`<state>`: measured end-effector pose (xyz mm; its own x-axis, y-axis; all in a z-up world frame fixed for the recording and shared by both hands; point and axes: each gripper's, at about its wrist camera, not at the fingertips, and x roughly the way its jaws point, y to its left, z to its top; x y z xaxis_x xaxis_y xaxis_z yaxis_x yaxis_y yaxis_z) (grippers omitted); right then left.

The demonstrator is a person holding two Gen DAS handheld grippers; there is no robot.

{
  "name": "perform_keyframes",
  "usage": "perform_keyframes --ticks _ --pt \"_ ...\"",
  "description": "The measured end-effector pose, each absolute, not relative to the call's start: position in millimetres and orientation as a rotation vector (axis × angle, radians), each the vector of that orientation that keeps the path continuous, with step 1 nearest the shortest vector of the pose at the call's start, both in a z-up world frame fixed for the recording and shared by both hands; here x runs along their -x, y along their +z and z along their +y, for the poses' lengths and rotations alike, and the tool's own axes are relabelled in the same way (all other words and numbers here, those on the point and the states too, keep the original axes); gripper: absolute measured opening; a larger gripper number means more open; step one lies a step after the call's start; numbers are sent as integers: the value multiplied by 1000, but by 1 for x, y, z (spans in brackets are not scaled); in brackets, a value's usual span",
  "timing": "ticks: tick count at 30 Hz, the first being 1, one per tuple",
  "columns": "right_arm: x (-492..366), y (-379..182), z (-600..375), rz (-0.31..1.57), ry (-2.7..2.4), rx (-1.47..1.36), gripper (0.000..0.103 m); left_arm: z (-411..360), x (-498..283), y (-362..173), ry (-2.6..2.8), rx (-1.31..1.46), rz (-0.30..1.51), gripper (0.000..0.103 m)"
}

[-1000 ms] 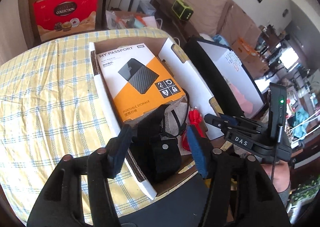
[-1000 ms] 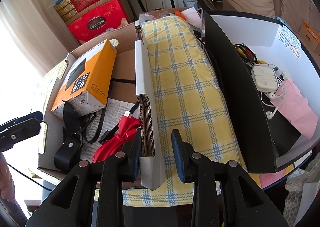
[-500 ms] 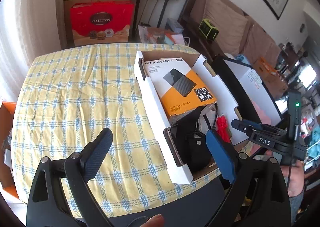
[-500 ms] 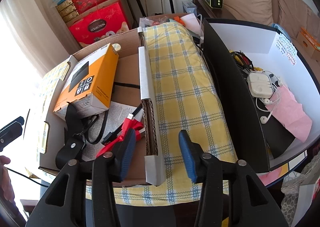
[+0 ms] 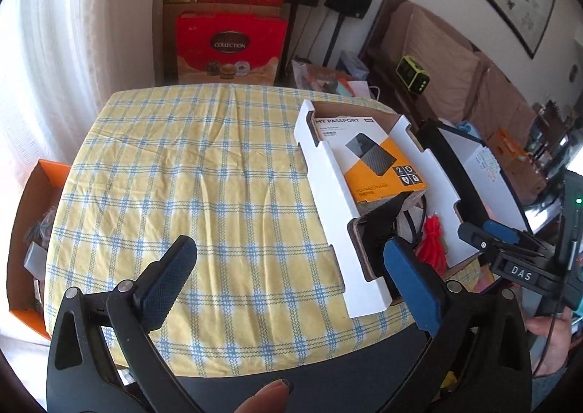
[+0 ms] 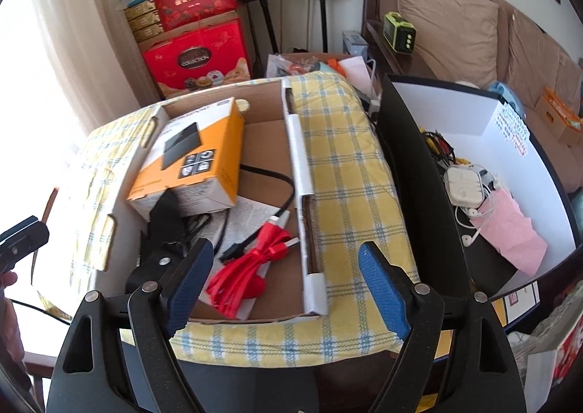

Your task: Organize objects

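Note:
A shallow cardboard tray with white walls (image 5: 328,194) (image 6: 300,165) sits on the yellow checked tablecloth (image 5: 204,187). It holds an orange and white My Passport box (image 5: 379,158) (image 6: 193,165), a black strap pouch (image 6: 160,241) (image 5: 379,227), a red ribbon bundle (image 6: 247,267) (image 5: 433,241) and a black cable (image 6: 269,176). My left gripper (image 5: 288,278) is open and empty, above the cloth at the tray's near left corner. My right gripper (image 6: 284,285) is open and empty, just in front of the tray's near end.
A black bin with white inside (image 6: 510,128) stands right of the table, holding a white charger, earphones and a pink bag (image 6: 510,230). An orange box (image 5: 25,230) sits on the floor at left. Red gift boxes (image 5: 229,45) are stacked behind the table.
Both grippers have opened wide and pulled back from the tray. The right gripper let go of the tray's right wall. The left gripper rose and moved left, away from the black pouch.

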<state>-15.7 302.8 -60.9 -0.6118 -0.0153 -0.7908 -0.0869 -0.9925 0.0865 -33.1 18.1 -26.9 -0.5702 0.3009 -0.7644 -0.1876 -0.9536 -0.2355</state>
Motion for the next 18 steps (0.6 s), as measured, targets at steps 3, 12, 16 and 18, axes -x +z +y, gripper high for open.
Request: perform_keyframes --ticks 3,12,16,18 --pt "10 -55 288 132 2809 1344 85 10 26 -24 2586 1273 -186 103" --pt "-9 -42 243 80 2900 1260 102 -11 8 -19 2670 1286 -169 103" --pt "-16 -41 229 70 2923 1258 102 -17 0 -21 2686 1290 -186 103" --pt "-19 -42 225 64 2923 1257 102 -18 -5 -23 2685 1298 -190 103"
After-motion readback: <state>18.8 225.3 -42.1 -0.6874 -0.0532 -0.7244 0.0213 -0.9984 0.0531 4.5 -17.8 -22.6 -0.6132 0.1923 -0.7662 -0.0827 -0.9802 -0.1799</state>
